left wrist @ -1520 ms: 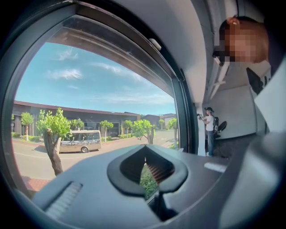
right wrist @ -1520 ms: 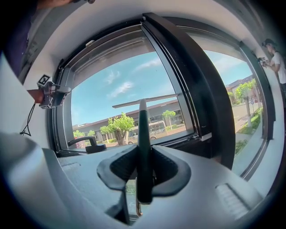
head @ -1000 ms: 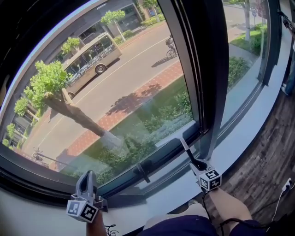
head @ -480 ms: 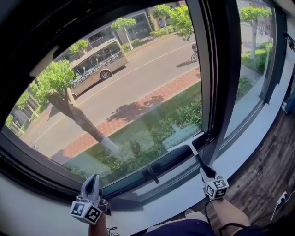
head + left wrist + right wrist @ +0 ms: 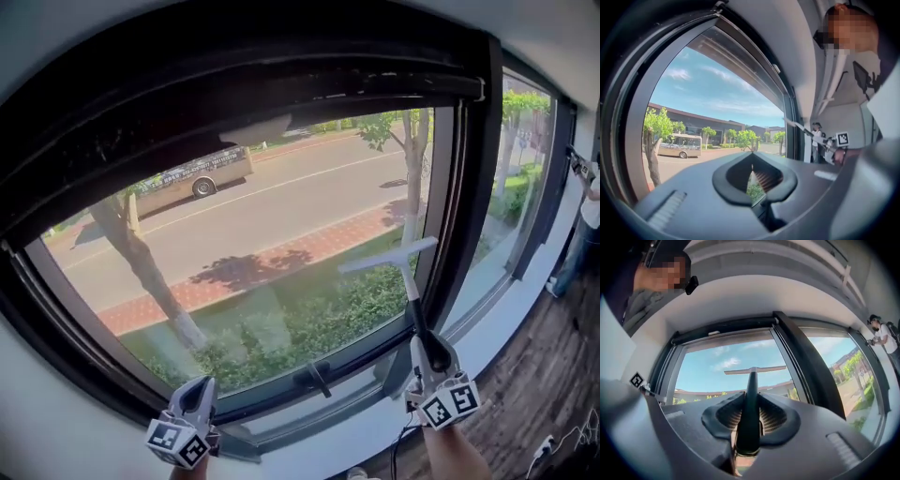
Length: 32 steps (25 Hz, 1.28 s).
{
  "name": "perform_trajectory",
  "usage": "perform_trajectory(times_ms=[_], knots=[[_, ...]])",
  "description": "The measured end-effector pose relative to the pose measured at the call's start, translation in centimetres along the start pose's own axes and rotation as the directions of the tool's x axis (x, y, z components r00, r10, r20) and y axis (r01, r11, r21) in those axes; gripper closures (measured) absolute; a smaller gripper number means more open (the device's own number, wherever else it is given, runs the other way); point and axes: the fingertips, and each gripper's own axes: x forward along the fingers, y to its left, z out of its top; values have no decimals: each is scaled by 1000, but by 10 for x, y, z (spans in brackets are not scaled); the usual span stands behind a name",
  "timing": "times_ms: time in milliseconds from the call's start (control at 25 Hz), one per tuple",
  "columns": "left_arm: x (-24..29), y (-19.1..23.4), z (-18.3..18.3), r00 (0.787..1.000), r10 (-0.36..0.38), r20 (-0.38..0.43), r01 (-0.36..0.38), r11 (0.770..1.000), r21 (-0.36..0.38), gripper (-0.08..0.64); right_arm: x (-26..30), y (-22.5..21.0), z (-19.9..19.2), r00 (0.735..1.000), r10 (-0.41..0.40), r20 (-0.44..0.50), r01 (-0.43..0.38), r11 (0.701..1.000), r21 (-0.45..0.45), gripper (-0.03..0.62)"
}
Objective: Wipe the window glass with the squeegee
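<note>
Window glass [image 5: 253, 234] spread wide leftward; squeegee [image 5: 403, 262], clamped in the right claw [image 5: 427, 345], had risen from the bottom rail to mid-pane beside the right frame [image 5: 469, 187]; left claw [image 5: 202, 384] closed, empty.

The squeegee [image 5: 411, 298] has a black handle and a pale grey blade, and the window frame [image 5: 472, 187] is black. The left gripper [image 5: 197, 394] and right gripper [image 5: 429, 354] are dark grey, each with a cube of black-and-white square markers. Outside are a beige bus [image 5: 192, 175], brick-red paving [image 5: 262, 267] and a green hedge [image 5: 328, 319].
</note>
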Motion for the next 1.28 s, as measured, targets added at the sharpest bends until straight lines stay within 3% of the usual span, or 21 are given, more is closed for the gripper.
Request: perform_trajectory(times_ms=[200, 280, 440, 520, 840, 1280], knots=[[-5, 5, 6, 999, -43, 8, 43, 999, 3, 555, 55, 45, 90, 982, 84, 168, -78, 996, -42, 492], [-6, 6, 8, 999, -49, 11, 49, 999, -4, 555, 72, 56, 112, 972, 107, 211, -102, 994, -34, 492], [-9, 9, 19, 998, -20, 56, 20, 1000, 0, 555, 105, 73, 150, 951, 130, 282, -89, 984, -154, 492], [-9, 7, 26, 998, -25, 62, 25, 1000, 4, 555, 123, 76, 164, 941, 130, 313, -84, 984, -156, 492], [-15, 17, 45, 995, 16, 103, -19, 1000, 23, 555, 171, 85, 188, 910, 175, 377, -123, 980, -158, 492], [-16, 20, 42, 996, 31, 78, -33, 999, 15, 555, 183, 79, 181, 921, 196, 336, -157, 978, -140, 492]])
